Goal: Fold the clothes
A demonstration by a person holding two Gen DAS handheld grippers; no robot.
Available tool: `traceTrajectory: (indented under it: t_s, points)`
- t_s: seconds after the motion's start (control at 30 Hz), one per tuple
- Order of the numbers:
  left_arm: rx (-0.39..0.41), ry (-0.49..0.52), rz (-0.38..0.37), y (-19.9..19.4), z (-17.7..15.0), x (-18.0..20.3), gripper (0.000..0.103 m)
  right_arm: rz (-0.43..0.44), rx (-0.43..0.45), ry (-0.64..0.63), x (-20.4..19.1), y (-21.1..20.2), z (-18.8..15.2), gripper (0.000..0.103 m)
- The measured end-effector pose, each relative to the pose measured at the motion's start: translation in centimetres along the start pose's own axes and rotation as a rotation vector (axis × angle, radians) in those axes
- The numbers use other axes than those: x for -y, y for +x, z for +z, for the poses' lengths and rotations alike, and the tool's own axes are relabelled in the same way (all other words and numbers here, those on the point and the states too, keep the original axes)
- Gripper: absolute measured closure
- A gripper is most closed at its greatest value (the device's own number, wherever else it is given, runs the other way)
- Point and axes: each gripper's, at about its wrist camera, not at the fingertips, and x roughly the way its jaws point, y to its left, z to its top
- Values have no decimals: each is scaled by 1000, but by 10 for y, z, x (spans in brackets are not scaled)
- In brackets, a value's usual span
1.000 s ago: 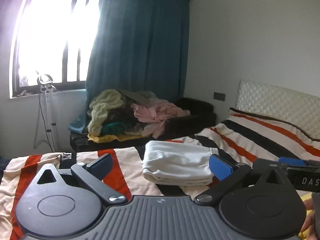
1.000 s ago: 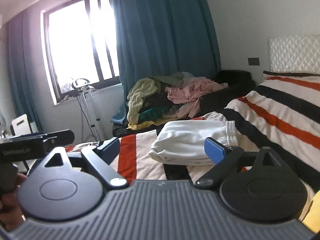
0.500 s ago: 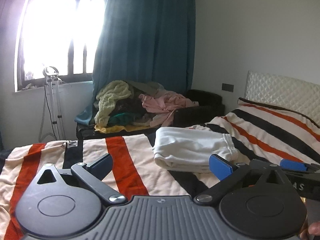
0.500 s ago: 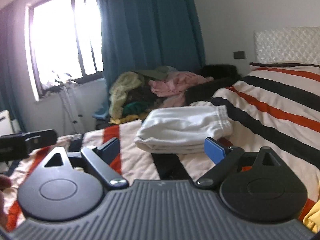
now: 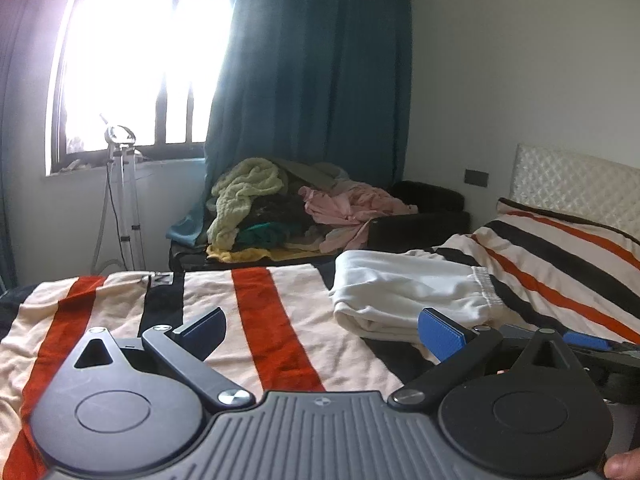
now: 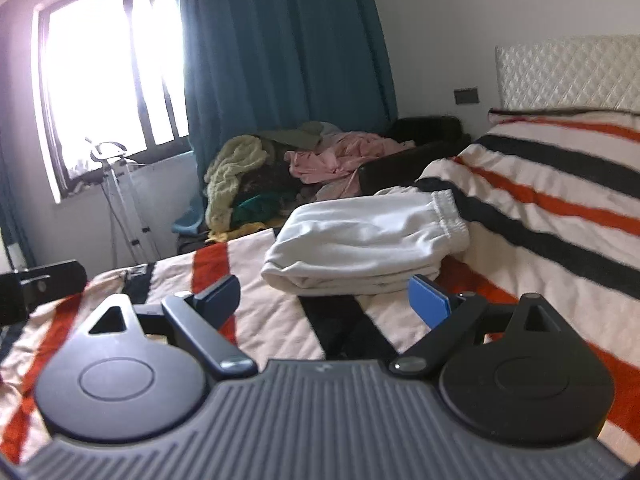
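Lowered and drawn closer to the bed since a second ago, both cameras now looking across the striped blanket (image 5: 280, 320) at a lower angle, with the folded white garment (image 5: 404, 300) larger in view.

Left hand-held gripper (image 5: 320, 328): jaws spread wide, nothing between them, poised just above the blanket, folded garment ahead and to its right. Right hand-held gripper (image 6: 324, 300): jaws likewise wide apart and empty, garment (image 6: 368, 244) directly ahead, its near edge just beyond the blue pad (image 6: 428, 304).

Garment: folded flat in several layers, elastic waistband at its right end, lying on the orange, black and cream stripes near the far edge of the bed.

Behind the bed: heap of unfolded clothes (image 5: 288, 208) on a dark low seat, teal curtain (image 5: 312, 80), bright barred window (image 5: 140, 52). Quilted white headboard (image 6: 568, 72) at right.
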Motion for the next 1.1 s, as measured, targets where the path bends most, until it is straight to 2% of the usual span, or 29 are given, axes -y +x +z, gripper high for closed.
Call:
traceTrajectory:
  t_s: [0.13,0.43,0.77,0.9,1.1]
  points:
    - [-7,-7,1,3,-3,-1,0,10,-4,-39,-6,3,-1,11]
    - [-17,7,-10,4,-5,5,0,3,-25,-34,-6,7,-2,11]
    - [0,29,-11,-2,-10,10,0,21,-22,-52,-9,4,-5,11]
    - [30,63,-1,-7,-12,18,0,16,-18,-56,-10,4,-5,11]
    - [34,66,3,-9,-14,18,0,0,-22,-75,-12,5,-6,11]
